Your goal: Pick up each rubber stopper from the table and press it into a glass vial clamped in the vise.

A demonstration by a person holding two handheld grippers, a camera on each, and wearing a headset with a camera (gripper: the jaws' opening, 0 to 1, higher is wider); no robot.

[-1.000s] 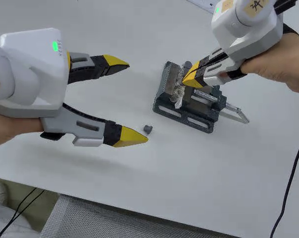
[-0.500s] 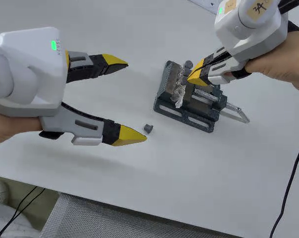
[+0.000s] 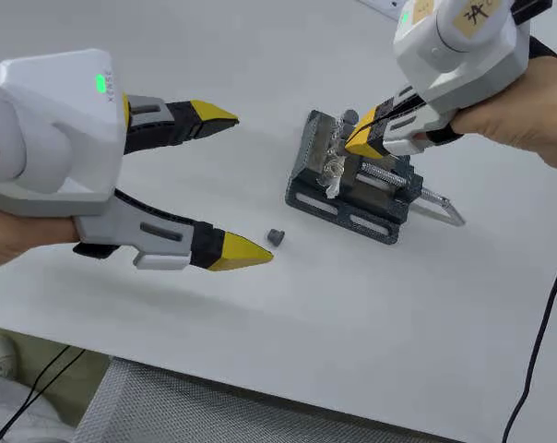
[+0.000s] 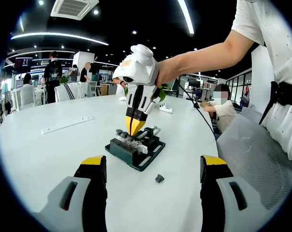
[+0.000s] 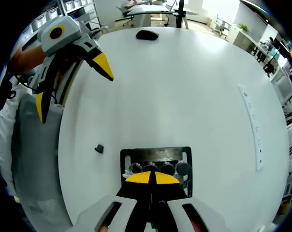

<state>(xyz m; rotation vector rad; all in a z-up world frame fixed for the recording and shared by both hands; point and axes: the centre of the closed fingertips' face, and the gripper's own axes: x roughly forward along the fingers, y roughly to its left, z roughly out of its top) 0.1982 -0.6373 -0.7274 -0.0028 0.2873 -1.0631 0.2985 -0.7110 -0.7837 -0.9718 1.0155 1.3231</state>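
Head view first: small dark rubber stopper [image 3: 276,237] loose on the white table [image 3: 306,314], just beside the lower tip of the left hand-held gripper [image 3: 249,185] and apart from the vise [image 3: 352,210]. Left jaws spread wide, nothing between them. From the left gripper view, sits on the table between the two yellow tips, on the near side of the vise. Right hand-held gripper [image 3: 357,146] pinched together, tips down over the row of glass vials [image 3: 332,171] clamped in the vise; cannot tell whether anything sits beneath those tips. Probably very light, soft and grippy, yet quick to roll or tip over if nudged by one jaw alone. Best taken across the sides, squarely, with the narrower end left free for the vial mouth. Calls for gentle, straight pressing, given fragile glass and a stopper that may squash or skew under a hard pinch.
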